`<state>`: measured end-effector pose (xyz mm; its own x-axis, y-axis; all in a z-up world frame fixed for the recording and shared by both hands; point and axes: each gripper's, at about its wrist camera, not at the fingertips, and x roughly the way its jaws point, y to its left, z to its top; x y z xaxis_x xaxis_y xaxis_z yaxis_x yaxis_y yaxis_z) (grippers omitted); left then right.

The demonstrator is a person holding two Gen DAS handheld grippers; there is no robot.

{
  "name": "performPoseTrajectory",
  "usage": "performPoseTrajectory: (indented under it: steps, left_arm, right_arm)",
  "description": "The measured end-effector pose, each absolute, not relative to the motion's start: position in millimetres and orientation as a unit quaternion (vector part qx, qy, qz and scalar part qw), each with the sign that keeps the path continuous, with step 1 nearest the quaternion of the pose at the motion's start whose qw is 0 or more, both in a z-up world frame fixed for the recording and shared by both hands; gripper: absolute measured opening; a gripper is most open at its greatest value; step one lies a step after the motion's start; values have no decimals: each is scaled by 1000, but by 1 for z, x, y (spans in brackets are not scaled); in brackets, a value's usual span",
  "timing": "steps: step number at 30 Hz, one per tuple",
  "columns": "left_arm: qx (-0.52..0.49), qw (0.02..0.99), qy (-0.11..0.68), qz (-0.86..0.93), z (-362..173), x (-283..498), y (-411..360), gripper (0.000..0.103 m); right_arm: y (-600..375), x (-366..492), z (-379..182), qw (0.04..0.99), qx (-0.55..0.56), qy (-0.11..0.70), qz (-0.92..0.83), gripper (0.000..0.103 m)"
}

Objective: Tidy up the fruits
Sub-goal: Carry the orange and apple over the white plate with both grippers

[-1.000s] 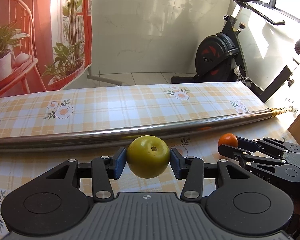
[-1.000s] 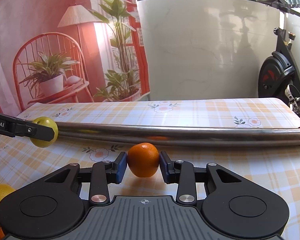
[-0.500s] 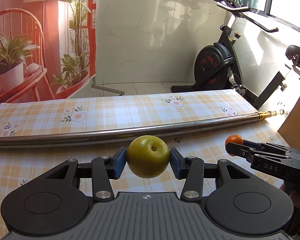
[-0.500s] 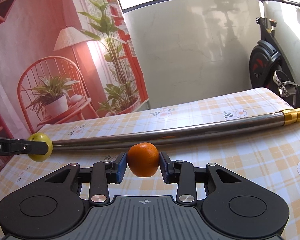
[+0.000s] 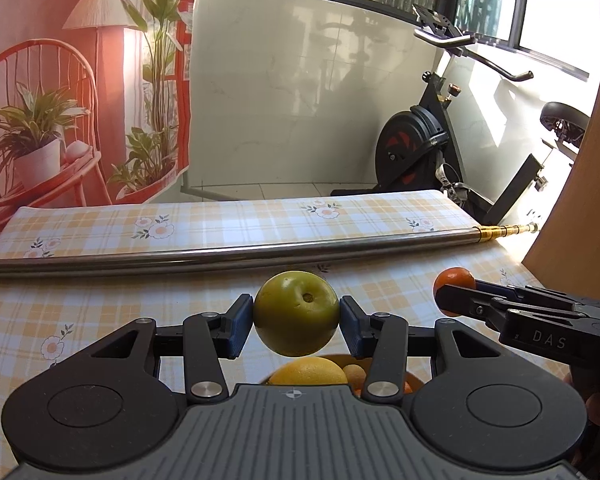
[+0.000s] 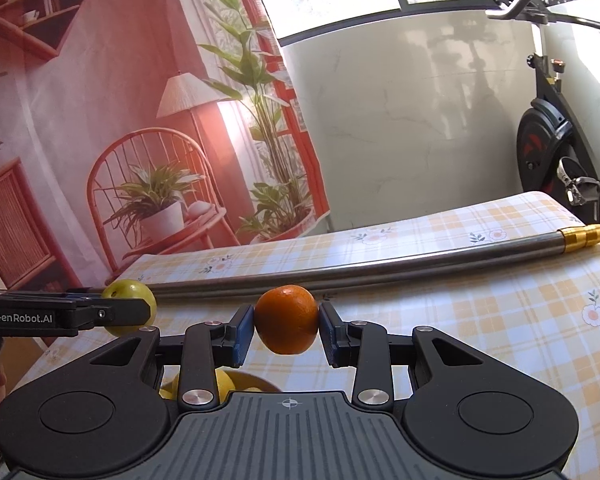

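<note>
1. The left gripper [image 5: 296, 320] has its jaws pressed on the two sides of a green apple [image 5: 296, 313], stem pit facing the camera. The side grip keeps the round fruit from rolling out.
2. The right gripper [image 6: 287, 326] has its jaws clamped on an orange [image 6: 286, 318] the same way. It hangs off to the right of the apple, near the table's right edge, so the two loads stay apart.
3. Both fruits are clear of the checked tablecloth [image 5: 220, 224], on the near side of the metal pole [image 5: 228, 255] that lies along the table.
4. Under the left gripper a bowl of fruit [image 5: 310, 372] peeks out at the near edge. I judge it the drop spot, which would explain the raised carry.
</note>
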<state>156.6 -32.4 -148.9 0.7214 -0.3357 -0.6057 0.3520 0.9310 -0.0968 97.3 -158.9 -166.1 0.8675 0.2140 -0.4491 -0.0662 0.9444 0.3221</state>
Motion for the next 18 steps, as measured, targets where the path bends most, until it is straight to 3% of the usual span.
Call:
performPoseTrajectory:
  steps: [18]
  left_arm:
    - [-16,910,366,-192,-175,116,-10,49]
  right_arm:
    - [-123,57,-166,944,138,280,110,32]
